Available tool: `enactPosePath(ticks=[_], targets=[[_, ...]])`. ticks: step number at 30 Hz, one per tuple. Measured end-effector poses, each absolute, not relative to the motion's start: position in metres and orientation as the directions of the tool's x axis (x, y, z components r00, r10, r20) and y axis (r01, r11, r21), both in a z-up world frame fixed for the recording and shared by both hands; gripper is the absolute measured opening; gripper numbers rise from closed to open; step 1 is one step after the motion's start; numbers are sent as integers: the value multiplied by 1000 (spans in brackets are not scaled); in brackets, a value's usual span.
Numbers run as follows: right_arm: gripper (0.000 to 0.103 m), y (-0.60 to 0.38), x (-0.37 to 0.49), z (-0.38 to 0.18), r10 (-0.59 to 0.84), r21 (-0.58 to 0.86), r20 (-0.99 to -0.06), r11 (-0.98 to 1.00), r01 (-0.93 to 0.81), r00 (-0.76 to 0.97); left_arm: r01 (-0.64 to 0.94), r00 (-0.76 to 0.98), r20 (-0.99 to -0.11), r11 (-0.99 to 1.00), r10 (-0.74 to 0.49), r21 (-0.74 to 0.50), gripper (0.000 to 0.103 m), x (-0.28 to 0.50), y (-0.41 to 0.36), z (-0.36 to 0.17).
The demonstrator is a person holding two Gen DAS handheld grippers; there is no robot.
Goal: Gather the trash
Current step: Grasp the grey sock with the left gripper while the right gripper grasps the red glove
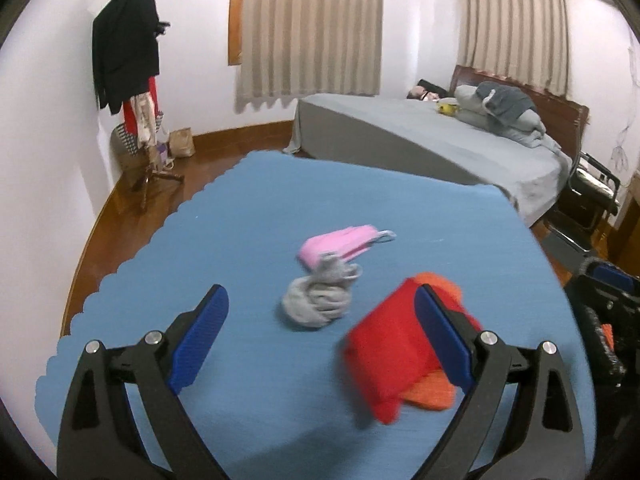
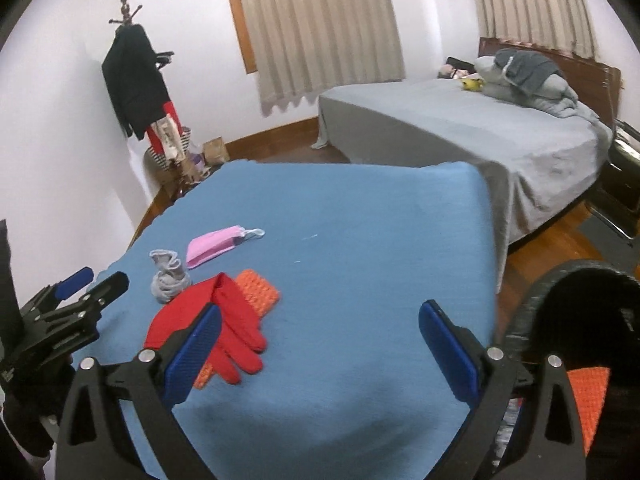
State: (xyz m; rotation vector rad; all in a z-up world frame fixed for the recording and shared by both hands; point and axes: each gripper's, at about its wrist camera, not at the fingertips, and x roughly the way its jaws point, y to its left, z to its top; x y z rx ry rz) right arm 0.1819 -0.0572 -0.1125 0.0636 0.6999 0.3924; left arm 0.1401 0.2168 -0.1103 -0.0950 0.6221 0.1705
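On the blue worktop [image 1: 280, 208], the grey wad [image 1: 318, 300] lies just ahead between the spread, empty left tongs [image 1: 322, 336], nearer them than the spread, empty right tongs [image 2: 320, 344].

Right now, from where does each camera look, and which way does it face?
Left wrist: on the left gripper, looking down over the blue cloth at the grey sock; own open jaws show.
Right wrist: on the right gripper, facing the same cloth; open jaws and the left gripper show.
Shared: red glove, pink mask, bed.
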Motion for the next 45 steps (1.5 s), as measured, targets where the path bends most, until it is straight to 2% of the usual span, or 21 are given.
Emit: enactPosePath(ticks=[4, 14, 18, 25, 35, 41, 44, 45], targets=[[97, -40, 193, -124, 378, 182, -632, 921, -345, 676, -193, 775, -618, 981, 131, -33, 83, 154, 233, -126], [97, -29, 210, -133, 363, 167, -653, 925, -341, 664, -155, 739, -670, 986, 70, -67, 72, 193, 241, -150], [96, -25, 211, -134, 363, 162, -655, 924, -346, 663, -134, 703, -711, 984, 11, -117, 58, 203, 243, -164], [91, -12, 208, -133, 394, 170, -656, 908, -383, 644, -106, 690, -722, 981, -46, -164, 46, 210, 249, -171], [83, 20, 203, -133, 473, 205, -650, 863, -461, 596, -154, 734, -679, 975, 4, -161, 44, 174, 268, -151], [79, 46, 211, -142, 491, 215, -666, 847, -486, 562, -182, 733, -678, 977, 60, -111, 44, 155, 273, -144], [70, 55, 218, -153, 481, 210, -693, 847, -488, 538, -189, 731, -679, 976, 67, -107, 44, 150, 277, -143], [63, 57, 220, -156, 480, 213, -702, 846, -488, 527, -191, 731, -679, 976, 70, -105, 44, 149, 278, -142]])
